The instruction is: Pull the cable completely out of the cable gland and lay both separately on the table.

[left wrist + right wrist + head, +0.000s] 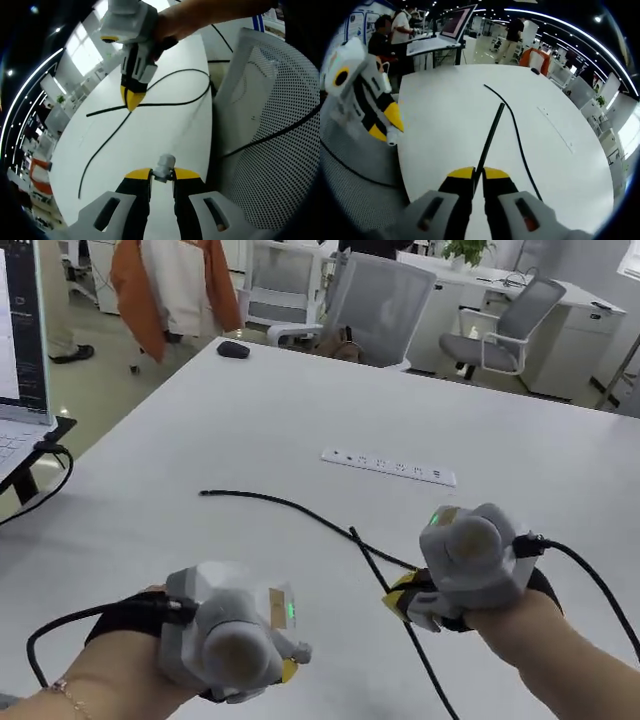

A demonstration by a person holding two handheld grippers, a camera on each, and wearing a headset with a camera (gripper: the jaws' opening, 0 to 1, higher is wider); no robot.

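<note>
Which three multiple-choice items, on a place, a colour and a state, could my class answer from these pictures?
1. Where is the cable gland? A in the left claw; B on the floor; C in a box.
2. What colour is the cable? A red; B black; C white.
3. How is the right claw? A wide open; B shut on nothing; C shut on the cable.
Answers: 1 A, the gland sits between its yellow tips; 2 B, it runs black across the white table; 3 C, its tips pinch the cable.
</note>
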